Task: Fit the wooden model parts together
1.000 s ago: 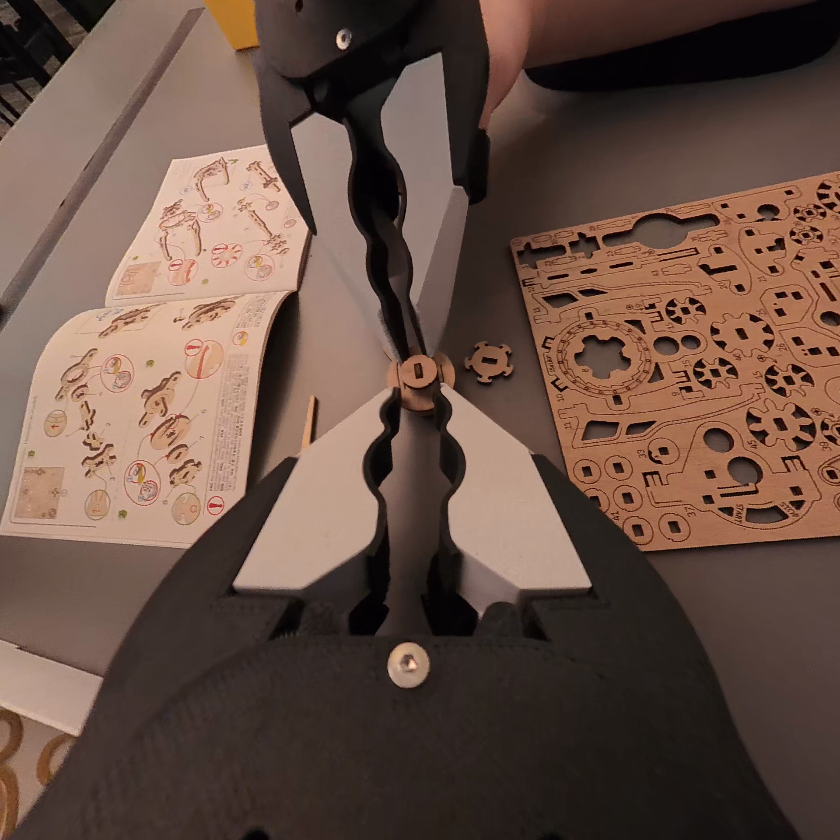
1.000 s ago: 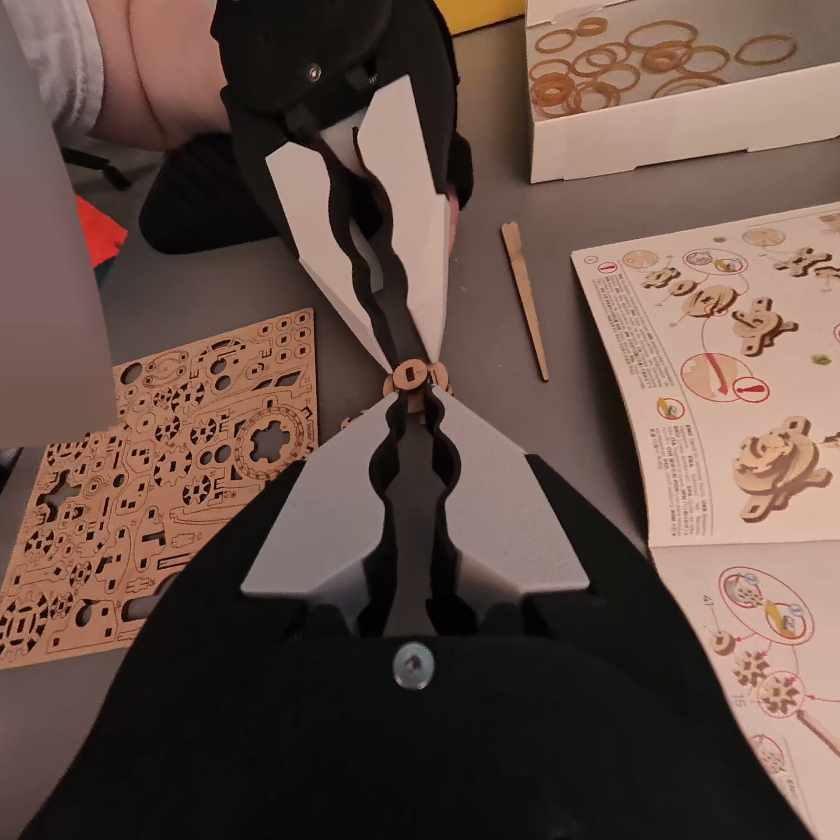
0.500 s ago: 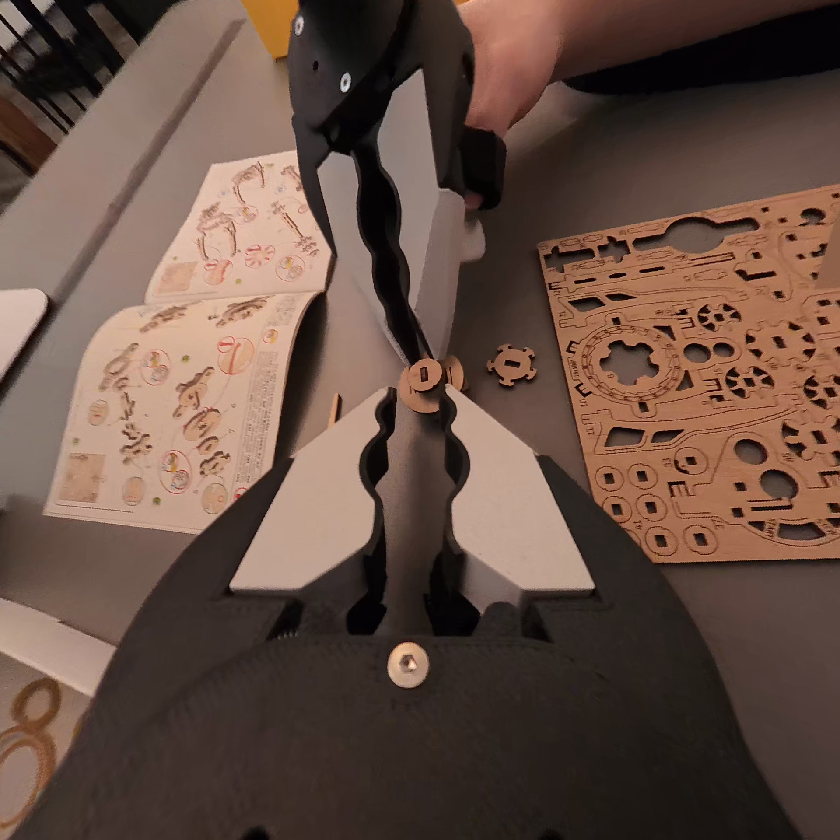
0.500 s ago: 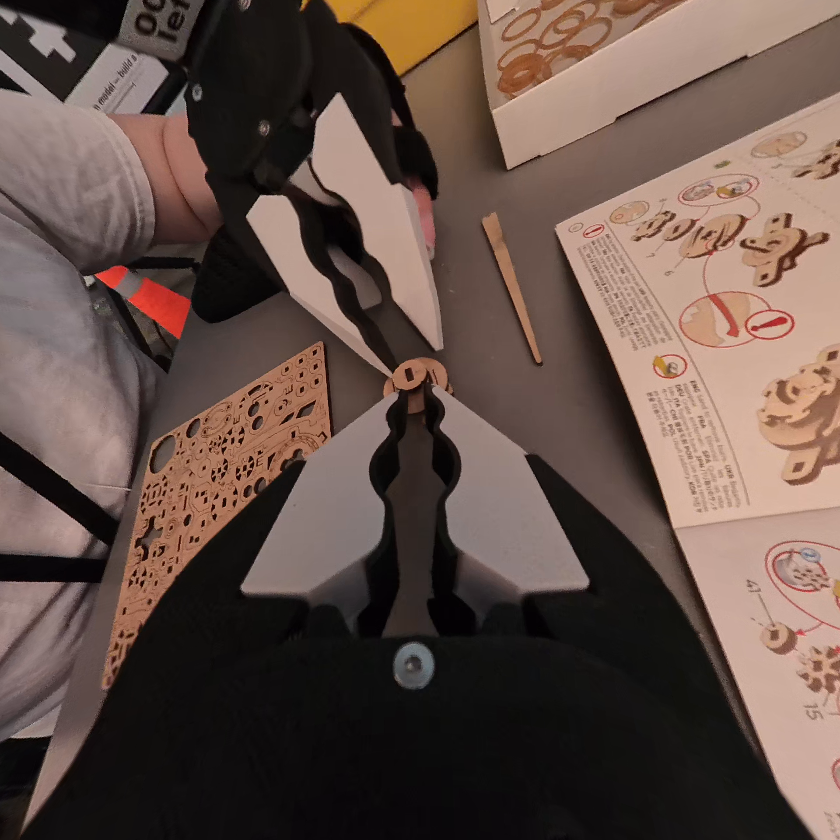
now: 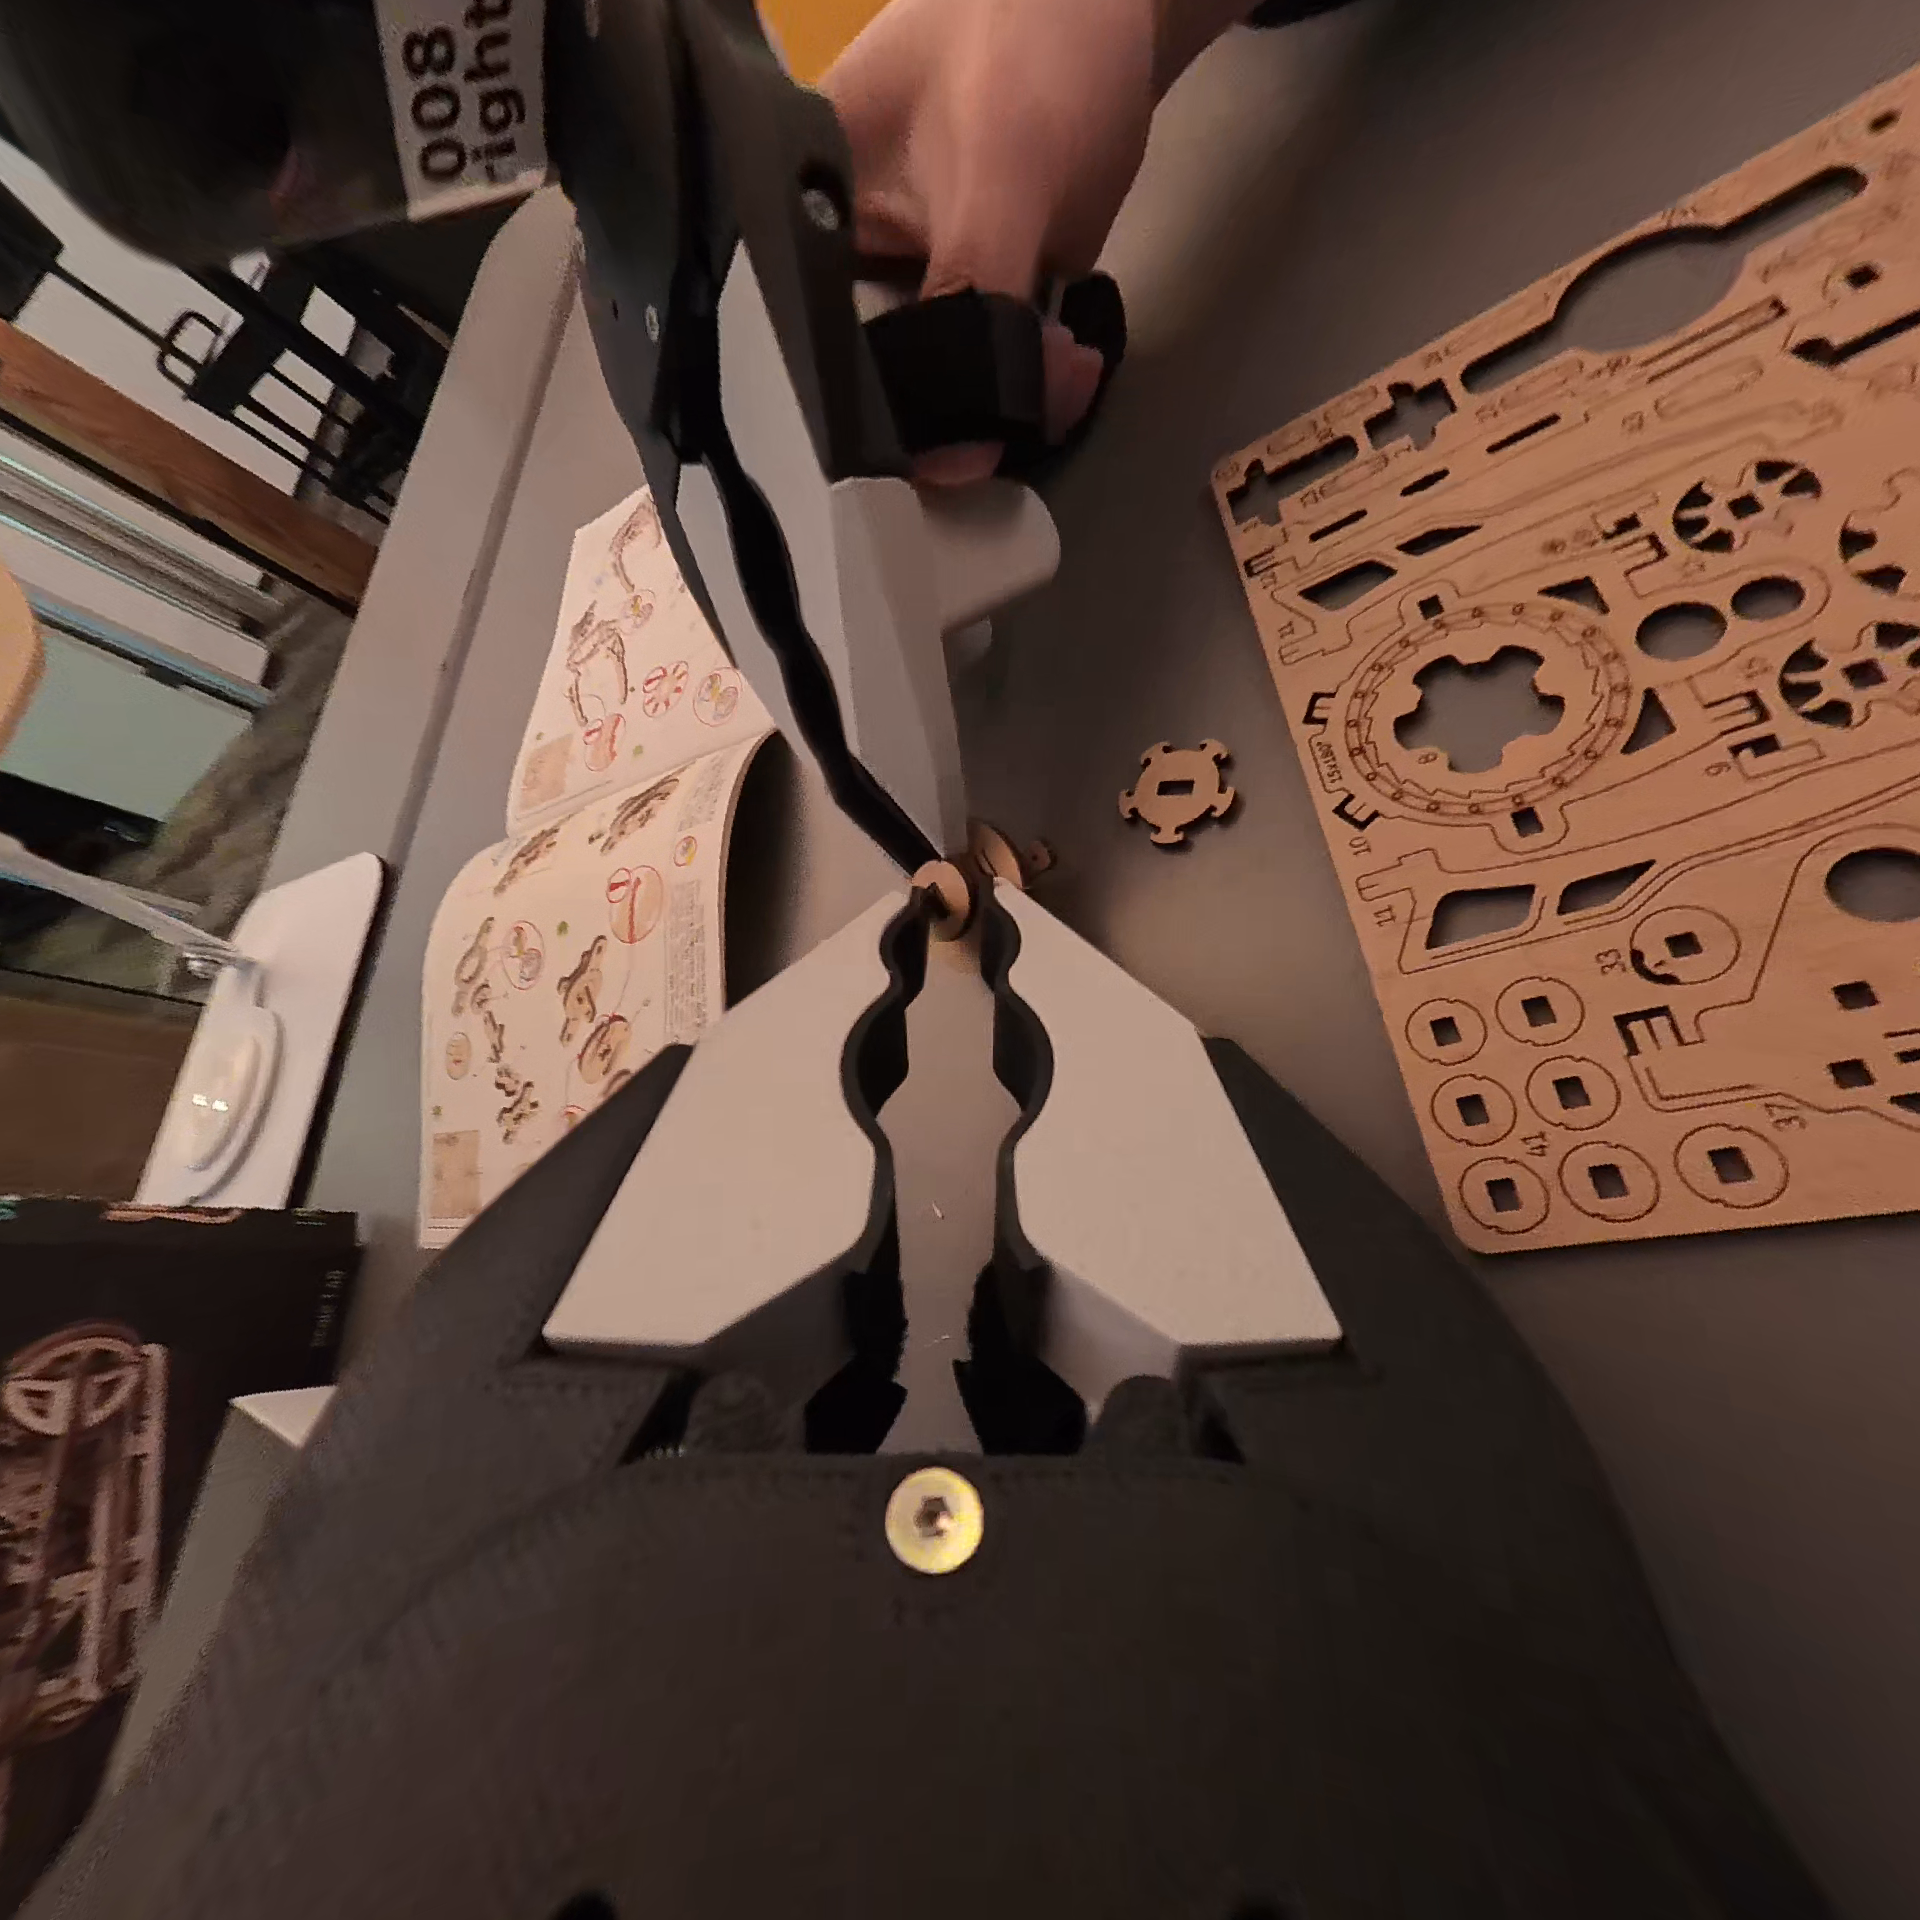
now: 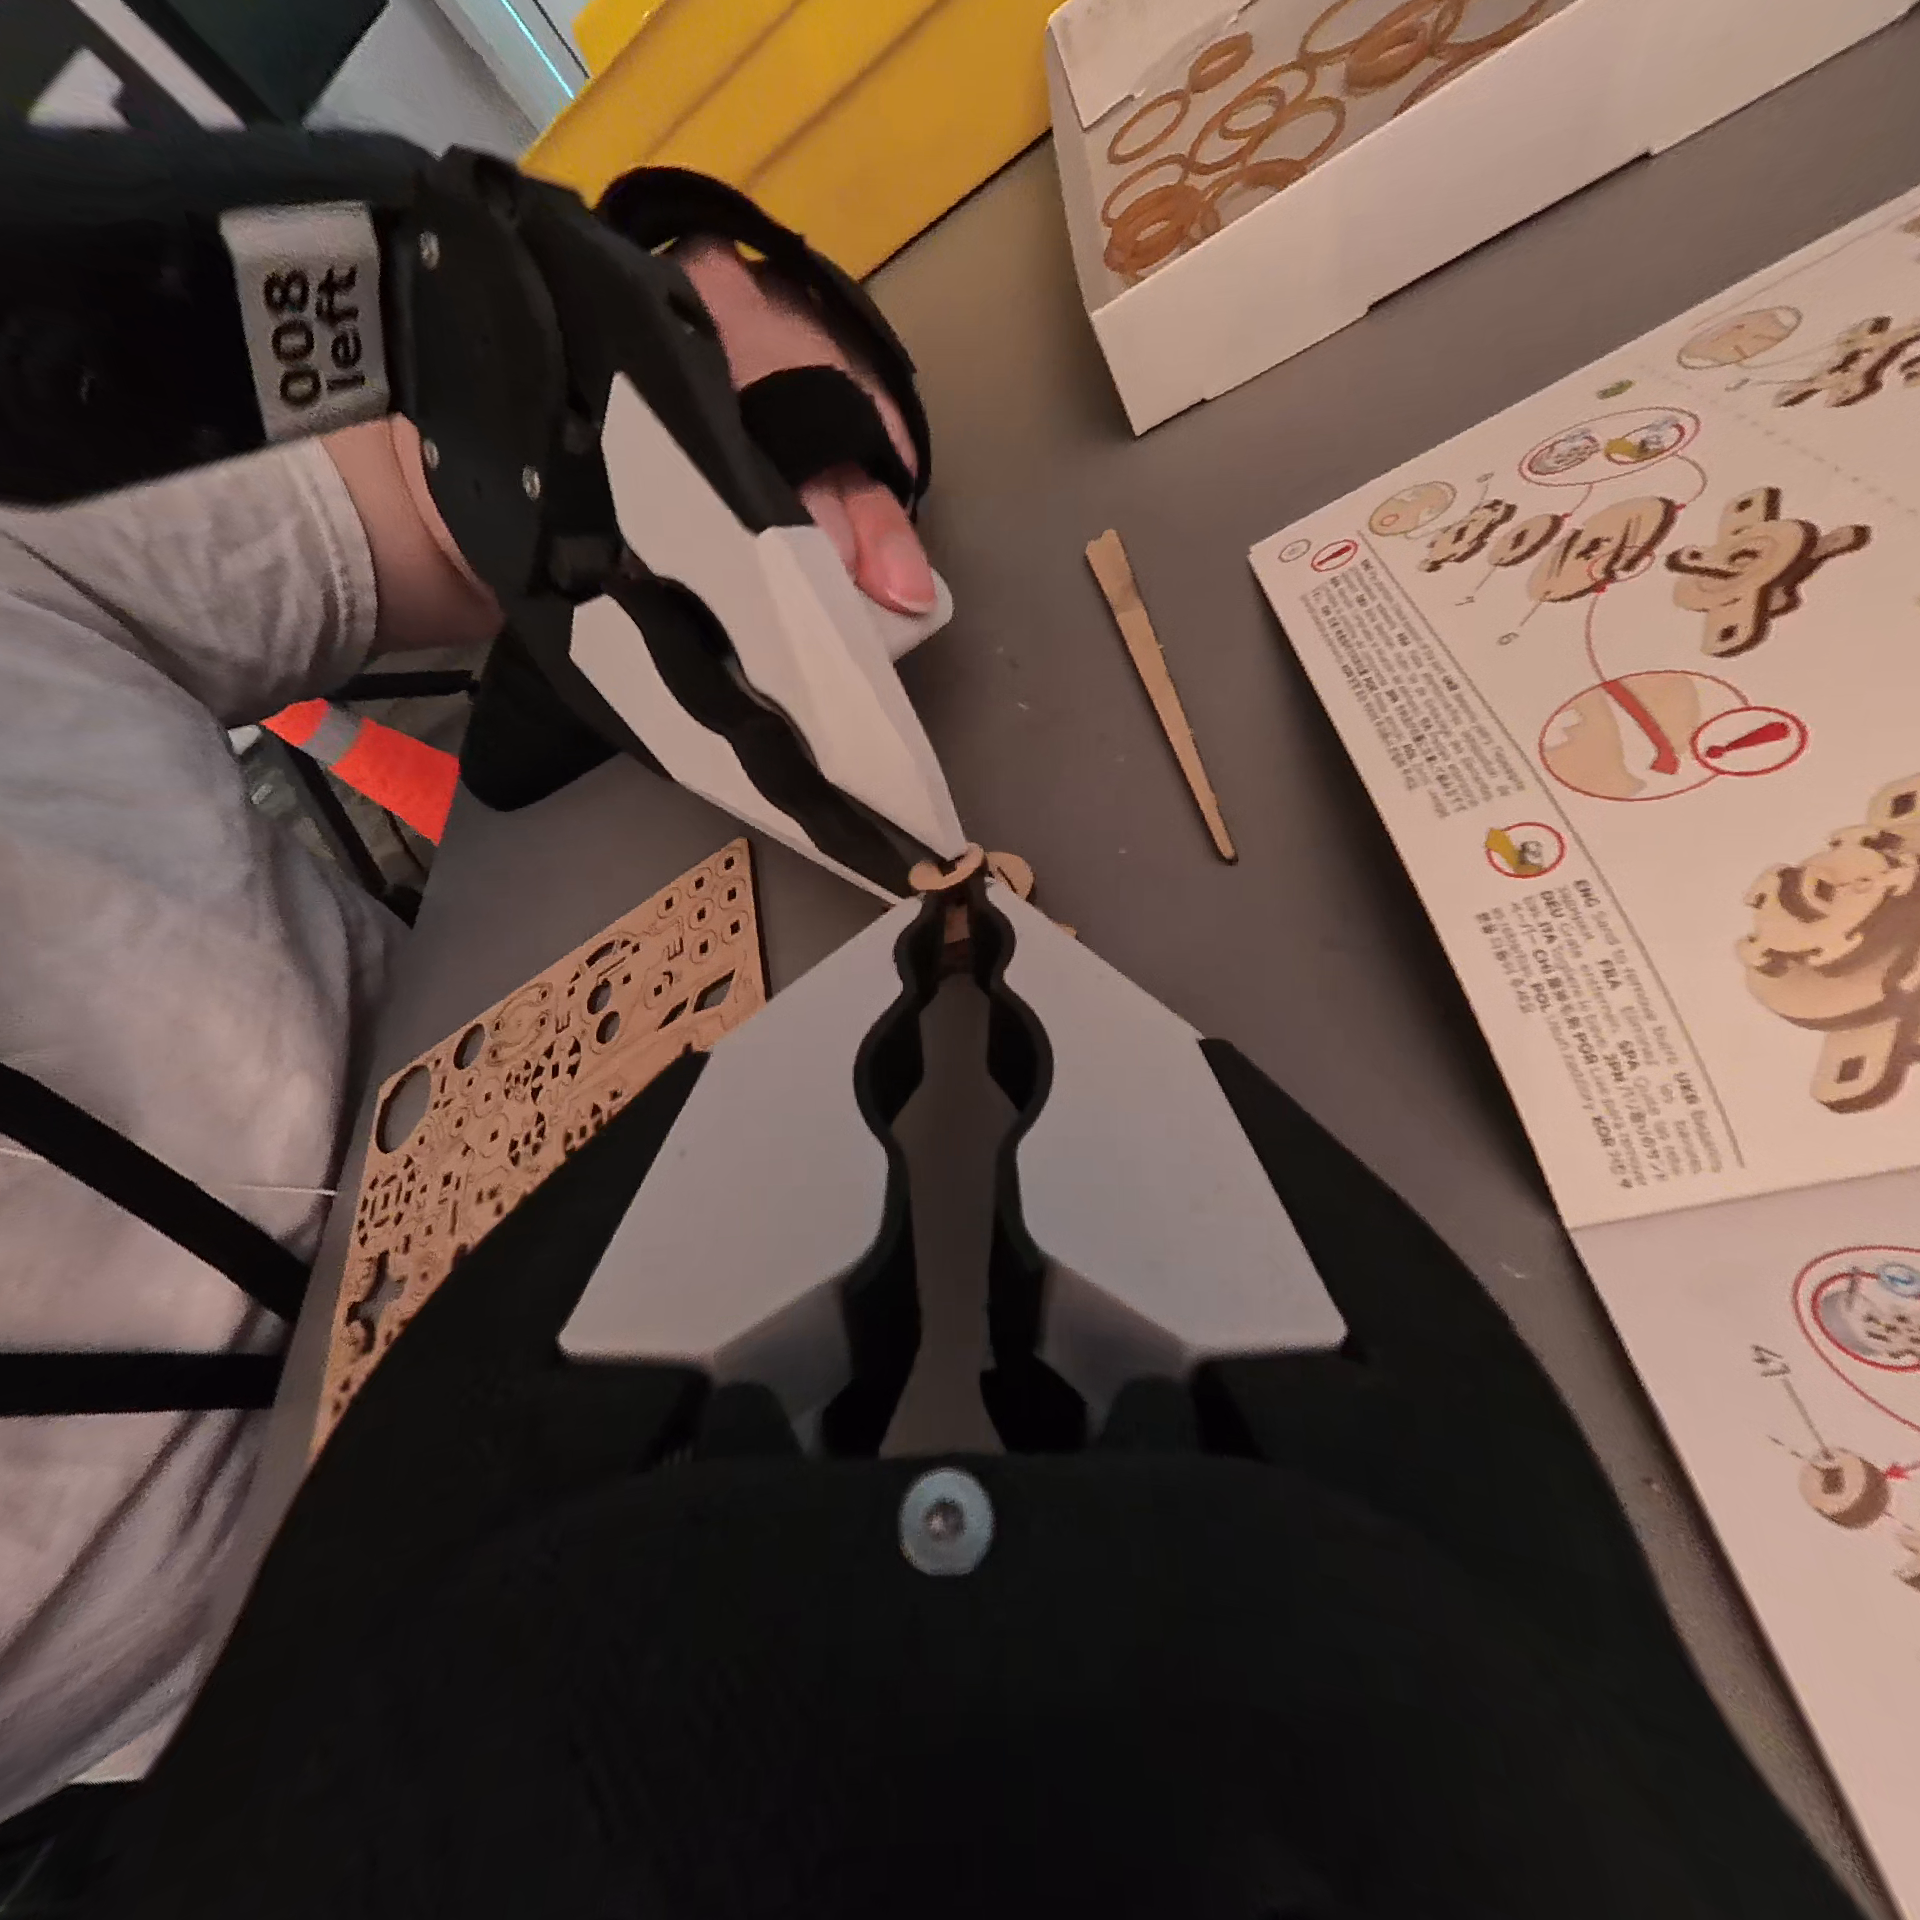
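Wooden model parts [image 5: 951, 902] were held up over the grey table [image 5: 1299, 312], right where the two grippers met. One small round disc with a slot was pinched at the tips of the left gripper [image 5: 953, 914], whose fingers were nearly together around it. The right gripper [image 6: 951, 902] came in from the other side, and its fingers were also squeezed close on the same little bundle of parts. How many pieces were in the bundle could not be told, because the finger tips hid most of it. A second disc [image 5: 1003, 857] was partly seen just behind the first one.

One loose gear-shaped piece [image 5: 1179, 792] was lying on the table, near the held parts. A flat wooden sheet [image 5: 1662, 831] with many cut-out shapes was lying beside it, and its far side was cut off by the edge of the picture. An open booklet [image 5: 582, 935] with drawings was spread out on the other side. A thin wooden stick [image 6: 1158, 691] was seen between the booklet and the grippers. A white box [image 6: 1299, 260] with rubber bands was placed farther back, only partly in view. A person's hand [image 5: 987, 166] was wrapped around the right gripper's handle.
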`<state>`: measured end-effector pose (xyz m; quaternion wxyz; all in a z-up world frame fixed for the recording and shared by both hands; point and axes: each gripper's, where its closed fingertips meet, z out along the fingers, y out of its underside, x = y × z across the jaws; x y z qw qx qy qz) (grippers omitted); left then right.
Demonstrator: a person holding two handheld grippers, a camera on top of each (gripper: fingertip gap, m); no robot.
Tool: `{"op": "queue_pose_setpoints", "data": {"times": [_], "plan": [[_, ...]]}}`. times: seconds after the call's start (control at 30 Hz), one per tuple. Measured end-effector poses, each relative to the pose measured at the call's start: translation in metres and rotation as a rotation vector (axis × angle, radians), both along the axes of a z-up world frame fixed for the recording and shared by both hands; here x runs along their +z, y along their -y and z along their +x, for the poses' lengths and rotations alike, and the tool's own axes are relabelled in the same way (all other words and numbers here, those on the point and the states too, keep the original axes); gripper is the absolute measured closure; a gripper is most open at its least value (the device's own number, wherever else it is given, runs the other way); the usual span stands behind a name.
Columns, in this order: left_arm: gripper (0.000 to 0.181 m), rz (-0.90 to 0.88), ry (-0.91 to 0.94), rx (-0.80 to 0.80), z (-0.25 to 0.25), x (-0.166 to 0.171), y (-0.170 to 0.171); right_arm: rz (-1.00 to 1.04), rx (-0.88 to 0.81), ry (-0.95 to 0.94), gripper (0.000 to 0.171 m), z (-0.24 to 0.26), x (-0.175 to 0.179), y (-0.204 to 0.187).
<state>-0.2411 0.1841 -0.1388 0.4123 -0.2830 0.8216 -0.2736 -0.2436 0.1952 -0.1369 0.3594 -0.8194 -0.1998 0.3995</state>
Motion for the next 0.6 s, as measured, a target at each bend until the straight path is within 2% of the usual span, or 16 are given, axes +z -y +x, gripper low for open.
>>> {"op": "queue_pose_setpoints", "data": {"times": [0.33, 0.37, 0.4, 0.6], "plan": [[0.176, 0.088, -0.001, -0.002, -0.001, 0.0, -0.001, -0.014, -0.003, 0.004, 0.167, -0.001, 0.0, 0.0], [0.176, 0.091, 0.0, -0.003, -0.001, 0.0, -0.001, 0.029, 0.032, 0.023, 0.156, -0.003, 0.002, 0.002], [0.176, 0.085, 0.001, -0.002, -0.001, 0.0, -0.002, 0.088, 0.065, 0.054, 0.147, -0.005, 0.005, 0.005], [0.181, -0.043, -0.021, -0.009, -0.002, 0.007, -0.001, 0.512, 0.126, 0.494, 0.159, -0.009, 0.012, 0.006]]}}
